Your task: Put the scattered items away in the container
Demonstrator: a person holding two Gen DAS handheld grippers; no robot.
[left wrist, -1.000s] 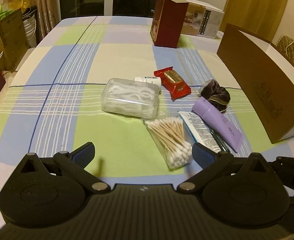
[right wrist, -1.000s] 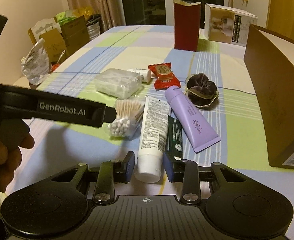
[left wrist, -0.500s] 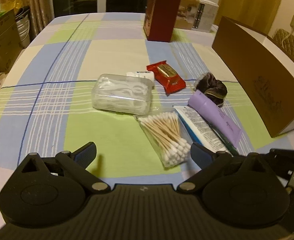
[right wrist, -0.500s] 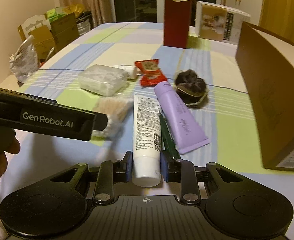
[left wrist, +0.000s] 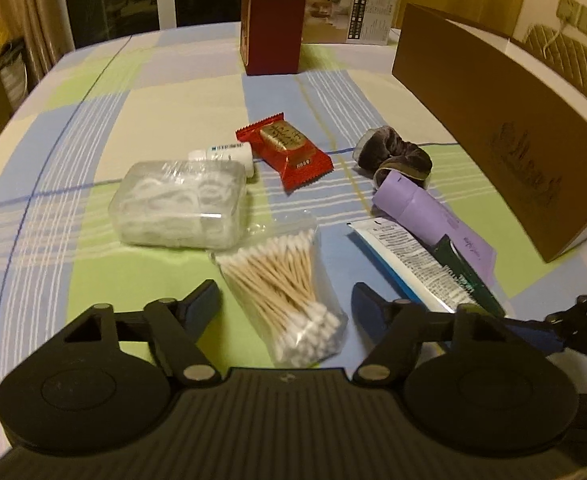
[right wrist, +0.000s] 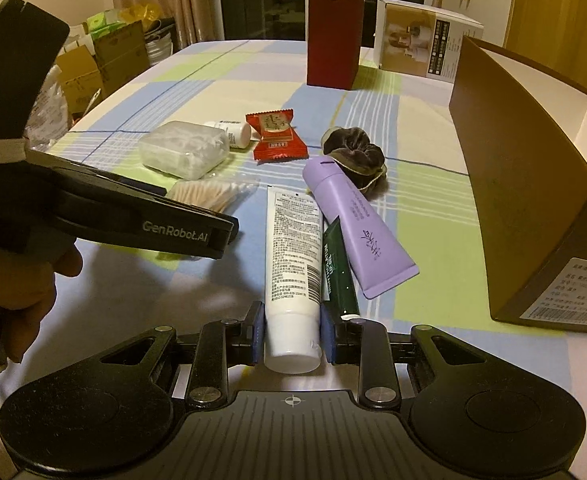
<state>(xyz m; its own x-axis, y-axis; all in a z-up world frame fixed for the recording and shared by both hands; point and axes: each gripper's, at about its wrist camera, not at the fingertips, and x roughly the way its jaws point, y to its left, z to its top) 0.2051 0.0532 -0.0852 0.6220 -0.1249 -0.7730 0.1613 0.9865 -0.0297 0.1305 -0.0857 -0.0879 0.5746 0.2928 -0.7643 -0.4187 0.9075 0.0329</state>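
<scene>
White plastic squeeze tube (right wrist: 293,256) with small black print and a flat white cap lies on the checked cloth of the bench (right wrist: 221,92), its cap end pinched between the right gripper's (right wrist: 292,334) narrowed fingers. The left gripper (left wrist: 285,300), fingers half open and just closing, straddles a clear bag of wooden cotton swabs (left wrist: 289,284) without pressing it. A brown cardboard box (right wrist: 533,184) stands open nearby

Matte black plastic left gripper (left wrist: 285,300) with blue-padded fingers (left wrist: 203,300), silver screws, white "GenRobot.AI" lettering along its side
</scene>
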